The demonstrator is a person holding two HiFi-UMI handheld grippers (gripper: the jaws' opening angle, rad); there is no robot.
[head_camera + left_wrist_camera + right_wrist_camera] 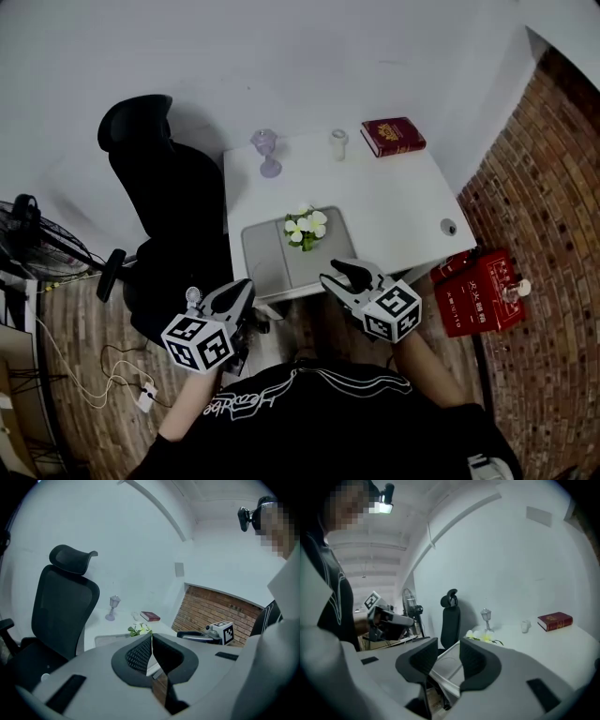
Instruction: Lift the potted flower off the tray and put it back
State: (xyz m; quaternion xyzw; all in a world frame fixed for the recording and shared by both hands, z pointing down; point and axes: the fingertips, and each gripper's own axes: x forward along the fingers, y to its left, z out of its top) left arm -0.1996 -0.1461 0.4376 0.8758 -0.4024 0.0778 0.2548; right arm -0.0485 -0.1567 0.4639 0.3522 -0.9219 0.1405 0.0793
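Observation:
The potted flower [307,228], white blooms over green leaves, stands on the far right part of the grey tray [272,258] at the near edge of the white table. The left gripper view shows the flower [139,630] just past the jaw tips, and the right gripper view shows the same flower [483,636] beyond its jaws. My left gripper [239,292] hangs in front of the table's near left corner, jaws shut on nothing. My right gripper [345,275] hovers at the near edge right of the tray, its jaws apart and empty. Neither touches pot or tray.
Far across the table stand a clear goblet [267,150], a small white cup [338,142] and a red book [393,136]. A black office chair [159,187] is left of the table. A red box [478,292] sits on the floor by the brick wall, and a fan [28,234] stands far left.

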